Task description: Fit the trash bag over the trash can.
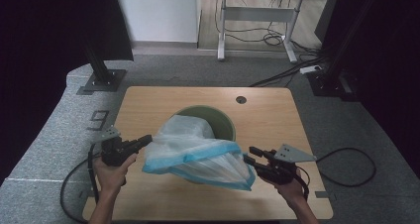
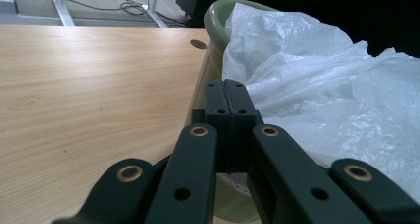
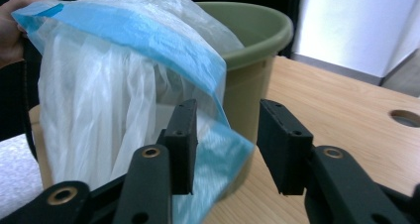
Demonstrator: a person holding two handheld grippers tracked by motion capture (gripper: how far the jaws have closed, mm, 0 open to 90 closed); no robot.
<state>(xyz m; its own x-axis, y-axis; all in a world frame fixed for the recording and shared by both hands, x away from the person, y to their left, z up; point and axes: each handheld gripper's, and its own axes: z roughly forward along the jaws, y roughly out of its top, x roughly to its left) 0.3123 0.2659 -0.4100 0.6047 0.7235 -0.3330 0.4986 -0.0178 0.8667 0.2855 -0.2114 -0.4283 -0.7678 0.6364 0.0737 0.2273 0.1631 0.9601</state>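
- Plastic bag [image 1: 198,152], white and see-through with a blue band along its mouth, lies half inside and half draped over the front rim of the green bucket [image 1: 223,121].
- That bucket stands upright near the middle of the wooden table [image 1: 277,120].
- Seen from the high view, the bag's blue-edged mouth stretches from one gripper towards the other, hanging in front of the bucket wall.
- Left gripper [image 1: 144,140]: its jaws are pressed together right at the left corner of the bag's mouth; whether a fold of plastic is caught between them I cannot tell.
- In the left gripper view the crumpled bag [image 2: 317,85] lies just beside the closed jaws, with the bucket [image 2: 215,23] behind it.
- Right gripper [image 1: 251,154]: its jaws stand spread apart, close to the bag's right corner.
- In the right gripper view the blue corner [image 3: 218,159] hangs in the gap next to the left pad, and neither pad presses on it.
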